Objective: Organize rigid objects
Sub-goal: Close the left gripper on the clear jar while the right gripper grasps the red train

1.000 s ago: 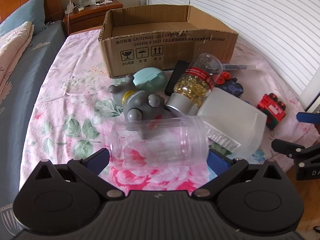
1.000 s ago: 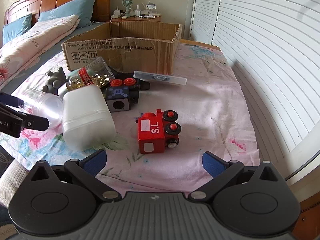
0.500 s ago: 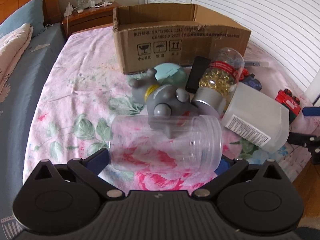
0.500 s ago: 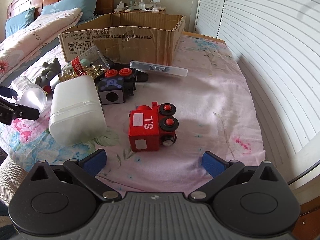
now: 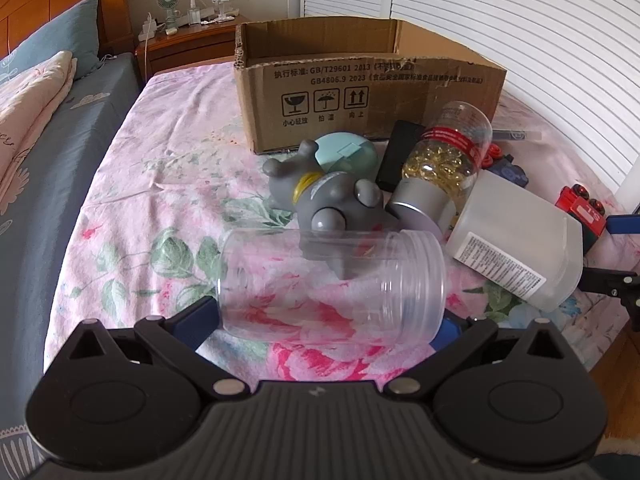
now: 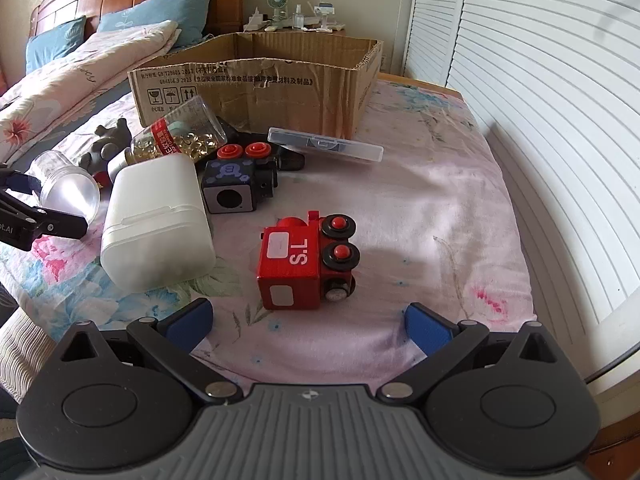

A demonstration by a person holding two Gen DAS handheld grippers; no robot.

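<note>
My left gripper (image 5: pixel 326 322) is shut on a clear empty plastic jar (image 5: pixel 332 284), held sideways above the bed; it also shows in the right wrist view (image 6: pixel 66 188). Ahead stands an open cardboard box (image 5: pixel 368 92). A grey toy animal (image 5: pixel 328 196), a jar of golden capsules (image 5: pixel 444 160) and a white plastic container (image 5: pixel 516 244) lie in front of the box. My right gripper (image 6: pixel 308 322) is open, just short of a red toy train (image 6: pixel 308 260) lying on the bedsheet.
A dark blue toy block with red knobs (image 6: pixel 240 180), a clear flat case (image 6: pixel 324 146), a teal round box (image 5: pixel 348 154) and a black object (image 5: pixel 398 156) lie near the box. A nightstand (image 5: pixel 188 40) stands behind. The bed edge runs along the right.
The left gripper has carried the clear jar up and leftward, with the box now more centred. The right gripper has moved closer to the red train.
</note>
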